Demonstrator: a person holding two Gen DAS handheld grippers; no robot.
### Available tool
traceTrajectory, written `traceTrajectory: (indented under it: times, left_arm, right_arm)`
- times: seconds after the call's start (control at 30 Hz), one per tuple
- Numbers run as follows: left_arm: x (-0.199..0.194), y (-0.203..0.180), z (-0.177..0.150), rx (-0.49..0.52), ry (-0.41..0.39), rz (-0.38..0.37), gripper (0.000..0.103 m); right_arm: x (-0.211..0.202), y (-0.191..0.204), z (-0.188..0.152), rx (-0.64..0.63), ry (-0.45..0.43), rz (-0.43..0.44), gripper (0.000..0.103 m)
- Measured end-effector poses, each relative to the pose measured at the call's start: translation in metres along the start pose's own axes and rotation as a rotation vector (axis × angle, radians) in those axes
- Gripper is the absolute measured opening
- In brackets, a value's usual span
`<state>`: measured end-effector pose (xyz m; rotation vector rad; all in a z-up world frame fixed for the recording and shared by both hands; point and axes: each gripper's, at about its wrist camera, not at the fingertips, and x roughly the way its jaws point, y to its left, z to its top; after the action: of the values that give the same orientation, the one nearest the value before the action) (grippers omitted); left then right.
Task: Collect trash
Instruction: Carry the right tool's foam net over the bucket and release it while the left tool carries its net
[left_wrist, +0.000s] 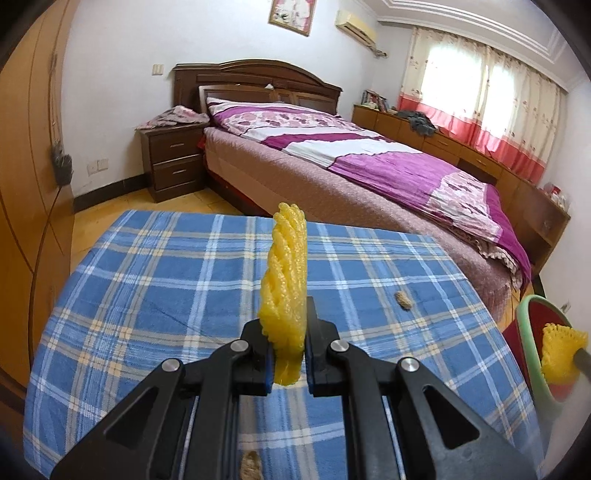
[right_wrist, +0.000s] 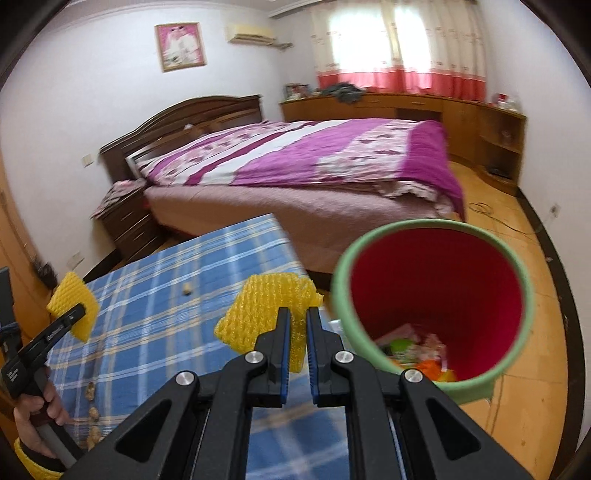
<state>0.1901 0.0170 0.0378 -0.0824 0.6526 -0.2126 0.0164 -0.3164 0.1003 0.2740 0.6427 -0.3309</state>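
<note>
My left gripper (left_wrist: 290, 325) is shut on a yellow foam fruit net (left_wrist: 284, 280) and holds it upright above the blue plaid tablecloth (left_wrist: 147, 277); it also shows in the right wrist view (right_wrist: 72, 310). My right gripper (right_wrist: 295, 321) is shut on a second yellow foam net (right_wrist: 266, 314), held beside the rim of the green bin with a red inside (right_wrist: 436, 295). Some trash lies in the bin's bottom (right_wrist: 413, 350). A peanut shell (left_wrist: 404, 300) lies on the cloth.
More peanut shells (right_wrist: 92, 413) lie along the cloth's left edge, and one (left_wrist: 249, 465) lies under my left gripper. The bed (left_wrist: 369, 166) stands behind the table, a nightstand (left_wrist: 173, 158) at its left. The bin stands off the table's right edge, over the wooden floor (right_wrist: 535, 332).
</note>
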Motion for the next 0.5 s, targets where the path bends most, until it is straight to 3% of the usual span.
traceTrajectory:
  times: [0.5]
  left_arm:
    - [-0.037,-0.068,0.001,0.126,0.014,-0.134,0.011]
  right_arm:
    - [-0.024,-0.086,-0.006,0.148,-0.050,-0.109,0.010]
